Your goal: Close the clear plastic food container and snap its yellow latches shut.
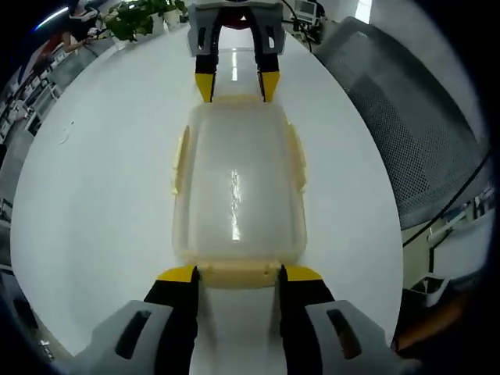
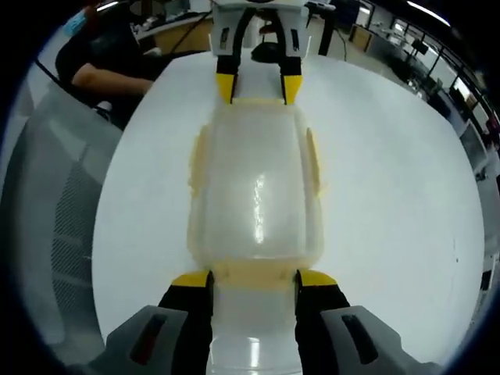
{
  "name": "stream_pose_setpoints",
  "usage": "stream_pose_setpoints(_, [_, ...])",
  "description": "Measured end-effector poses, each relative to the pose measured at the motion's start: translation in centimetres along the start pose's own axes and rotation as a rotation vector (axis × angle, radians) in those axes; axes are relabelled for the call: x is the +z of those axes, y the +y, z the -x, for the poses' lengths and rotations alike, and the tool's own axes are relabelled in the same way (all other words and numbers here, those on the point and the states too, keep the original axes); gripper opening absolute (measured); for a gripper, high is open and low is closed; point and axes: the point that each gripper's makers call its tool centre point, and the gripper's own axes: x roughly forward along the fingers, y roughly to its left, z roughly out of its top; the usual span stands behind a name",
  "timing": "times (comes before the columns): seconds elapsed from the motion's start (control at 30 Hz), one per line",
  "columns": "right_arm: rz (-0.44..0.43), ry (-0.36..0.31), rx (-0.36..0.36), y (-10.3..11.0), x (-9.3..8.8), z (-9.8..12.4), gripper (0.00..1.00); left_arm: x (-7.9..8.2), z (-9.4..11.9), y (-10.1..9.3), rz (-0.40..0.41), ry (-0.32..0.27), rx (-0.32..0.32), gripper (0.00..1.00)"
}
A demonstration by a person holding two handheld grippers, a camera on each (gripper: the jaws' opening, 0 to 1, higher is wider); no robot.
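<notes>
One clear container (image 1: 237, 187) lies on the white table (image 1: 101, 195), lid on, its long axis running straight between the two grippers. Four yellow latches show: one on each long side (image 1: 180, 160) (image 1: 297, 156) and one at each short end. The left gripper (image 1: 238, 275) has its jaws spread, tips beside the near end latch (image 1: 238, 273). The right gripper (image 2: 254, 280) stands the same way at the opposite end latch (image 2: 254, 273), jaws apart and gripping nothing. Off the table are one mesh chair (image 1: 406, 133), one plant (image 1: 137, 16) and a seated person (image 2: 109, 66).
</notes>
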Motion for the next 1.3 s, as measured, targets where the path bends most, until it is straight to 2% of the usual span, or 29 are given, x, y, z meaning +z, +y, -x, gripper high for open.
stream_pose_setpoints(0.23, [0.002,-0.002,0.002,0.01,-0.02,-0.03,0.39,-0.05,-0.05,-0.06,-0.001,-0.001,0.000,0.40])
stream_pose_setpoints(0.43, [0.004,0.012,0.002,0.06,-0.01,-0.10,0.39,-0.04,-0.13,-0.23,-0.002,0.024,0.006,0.40])
stream_pose_setpoints(0.8, [-0.007,0.025,0.000,-0.12,0.11,-0.24,0.40,-0.13,-0.04,-0.42,0.006,0.015,0.023,0.40])
stream_pose_setpoints(1.03, [-0.028,0.019,-0.006,-0.23,0.06,-0.25,0.39,-0.04,-0.15,-0.29,0.011,0.041,0.032,0.39])
stream_pose_setpoints(1.3, [-0.035,0.011,-0.009,-0.30,0.05,-0.20,0.38,0.10,0.05,-0.33,0.015,0.034,0.046,0.38])
